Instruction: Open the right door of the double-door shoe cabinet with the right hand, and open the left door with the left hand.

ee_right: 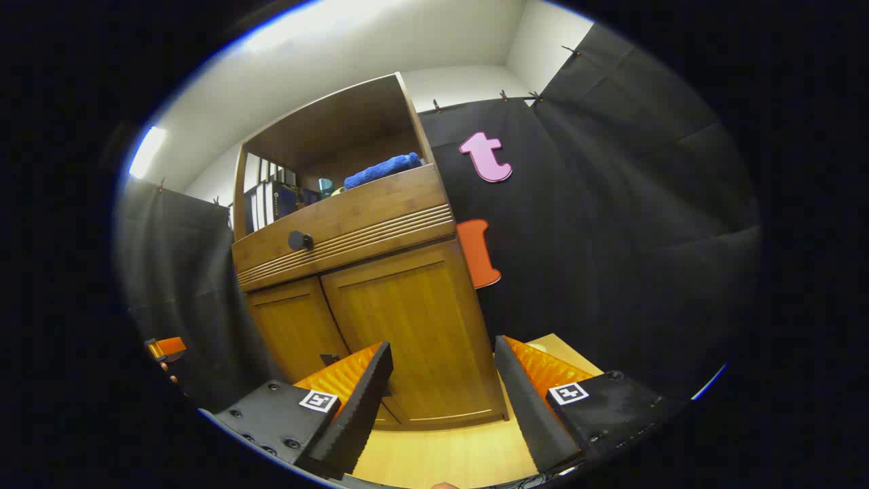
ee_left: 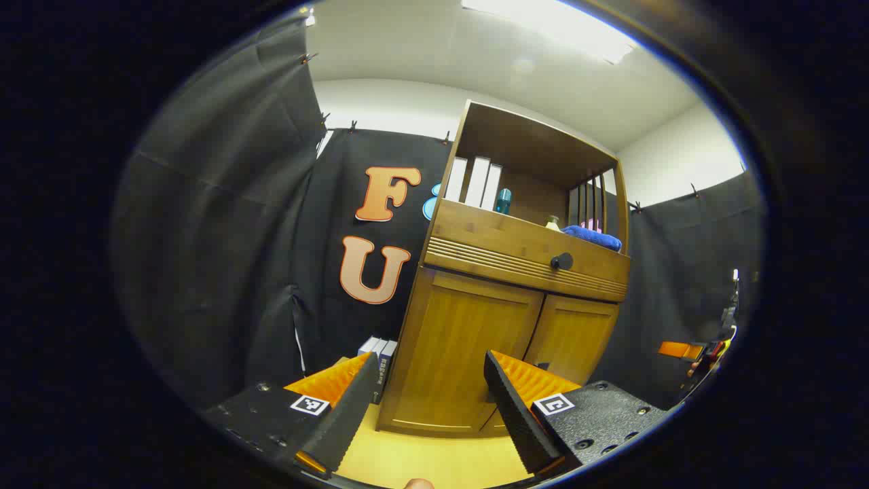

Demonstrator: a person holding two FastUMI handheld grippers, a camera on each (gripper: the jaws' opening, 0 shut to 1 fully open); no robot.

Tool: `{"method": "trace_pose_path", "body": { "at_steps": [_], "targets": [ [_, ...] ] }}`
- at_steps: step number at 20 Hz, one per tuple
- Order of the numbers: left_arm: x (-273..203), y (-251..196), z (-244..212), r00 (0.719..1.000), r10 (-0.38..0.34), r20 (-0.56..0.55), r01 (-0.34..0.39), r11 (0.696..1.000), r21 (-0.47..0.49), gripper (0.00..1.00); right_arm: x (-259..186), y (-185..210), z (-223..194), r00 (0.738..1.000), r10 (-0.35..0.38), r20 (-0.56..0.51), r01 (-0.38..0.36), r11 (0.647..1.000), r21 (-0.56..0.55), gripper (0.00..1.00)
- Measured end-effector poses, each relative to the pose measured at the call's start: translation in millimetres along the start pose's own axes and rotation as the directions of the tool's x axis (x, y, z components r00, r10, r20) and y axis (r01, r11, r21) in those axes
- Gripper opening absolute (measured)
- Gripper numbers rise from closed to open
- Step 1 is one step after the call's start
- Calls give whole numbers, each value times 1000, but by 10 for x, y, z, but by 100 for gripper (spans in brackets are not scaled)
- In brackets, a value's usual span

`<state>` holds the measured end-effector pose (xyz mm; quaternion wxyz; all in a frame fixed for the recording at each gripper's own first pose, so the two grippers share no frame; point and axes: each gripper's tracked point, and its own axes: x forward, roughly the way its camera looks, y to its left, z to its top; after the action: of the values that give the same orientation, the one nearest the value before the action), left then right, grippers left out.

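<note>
Clearly nothing of the task is done yet: both doors of the shoe cabinet (ee_left: 516,272) sit flush and closed in the two views. In the left gripper view the cabinet stands in the middle of the frame, seen from below and from an angle, with the left door (ee_left: 461,346) large just above the fingers and the right door (ee_left: 577,336) narrower beside it toward the right. The left hand-held gripper (ee_left: 431,414) at the bottom of that frame has its fingers spread wide, nothing between them, and it is apart from the wood. In the right gripper view the cabinet fills the centre-left, the right door (ee_right: 414,333) facing the camera and the left door (ee_right: 292,333) further toward the left edge. The right hand-held gripper (ee_right: 441,407) is likewise spread and holds nothing, short of the door. A small dark pull seems to sit low on the doors near the centre seam, partly behind the fingers, so its shape is hard to tell. Above the doors a drawer with a dark round knob (ee_left: 562,261) and an open shelf carrying a blue towel (ee_right: 383,170) play no part. Both steps remain: the right door first by the task's wording, then the left; each hand-held gripper probably needs to close in on its door's pull.
</note>
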<state>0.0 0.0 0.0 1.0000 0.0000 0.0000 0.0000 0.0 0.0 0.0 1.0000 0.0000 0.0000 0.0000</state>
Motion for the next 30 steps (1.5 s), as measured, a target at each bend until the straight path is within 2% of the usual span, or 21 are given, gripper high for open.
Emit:
{"method": "trace_pose_path", "body": {
  "at_steps": [2,3,6,8,9,15,18,19,27,30],
  "targets": [
    [-61,-4,-1,1000,10,4,-10,998,58,95,-71,-32,82,998,-33,44,36,998,-60,98],
    [-89,-50,23,1000,0,9,-1,998,67,92,-119,0,136,997,-37,65,42,995,-89,98],
    [-170,-115,128,999,-23,32,21,998,58,92,-219,140,180,996,-18,92,31,988,-151,98],
    [-207,-105,145,999,-22,38,19,997,72,94,-266,171,196,995,-14,98,30,986,-164,100],
    [-218,-100,149,999,-18,38,14,997,81,94,-294,183,219,995,-10,103,28,985,-173,97],
    [-189,-129,130,999,-33,32,31,997,72,94,-365,-29,358,986,-62,157,90,980,-178,97],
    [-194,-135,96,999,-32,27,30,997,74,94,-322,-17,270,990,-51,134,73,984,-161,98],
    [-196,-143,88,999,-33,25,31,997,73,94,-294,16,236,991,-42,130,63,985,-159,89],
    [-313,-120,-5,999,-39,14,37,994,105,94,140,457,-102,997,33,73,-18,979,-201,89],
    [-306,-104,-64,999,-43,3,42,993,107,94,303,738,-271,994,97,57,-85,978,-190,89]
  ]
}}
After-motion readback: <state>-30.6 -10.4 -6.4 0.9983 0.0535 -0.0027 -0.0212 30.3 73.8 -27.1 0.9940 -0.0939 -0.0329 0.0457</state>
